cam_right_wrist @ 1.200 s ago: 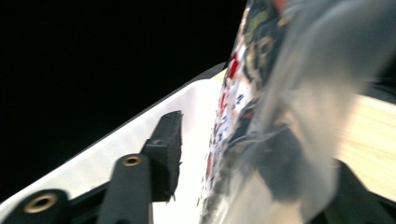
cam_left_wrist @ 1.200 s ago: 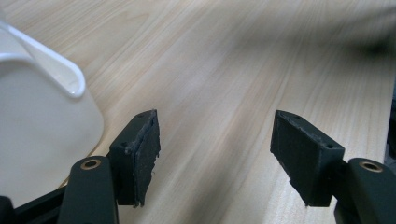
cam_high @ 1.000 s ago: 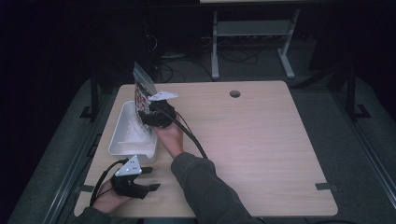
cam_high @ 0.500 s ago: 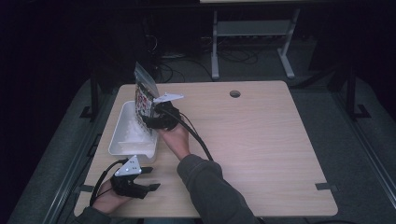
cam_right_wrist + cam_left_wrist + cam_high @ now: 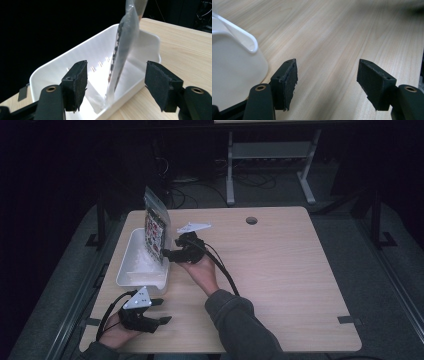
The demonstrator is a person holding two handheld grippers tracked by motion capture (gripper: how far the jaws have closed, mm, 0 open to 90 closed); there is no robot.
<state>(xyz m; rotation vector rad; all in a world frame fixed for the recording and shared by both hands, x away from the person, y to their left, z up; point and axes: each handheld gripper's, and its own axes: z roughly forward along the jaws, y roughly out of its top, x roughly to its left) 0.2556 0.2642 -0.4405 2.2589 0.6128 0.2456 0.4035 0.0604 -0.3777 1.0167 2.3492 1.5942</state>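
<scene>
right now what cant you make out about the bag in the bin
- Print on the bag: too small in the high view, edge-on and blurred in the right gripper view.
- Bag's bottom edge: hidden behind the white bin wall.
- Bag's top: cut off by the right gripper view's upper edge.

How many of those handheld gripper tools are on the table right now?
2. The left gripper rests at the table's near left corner, fingers open. The right gripper sits just right of the white tub, fingers open, beside the upright bag.
</scene>
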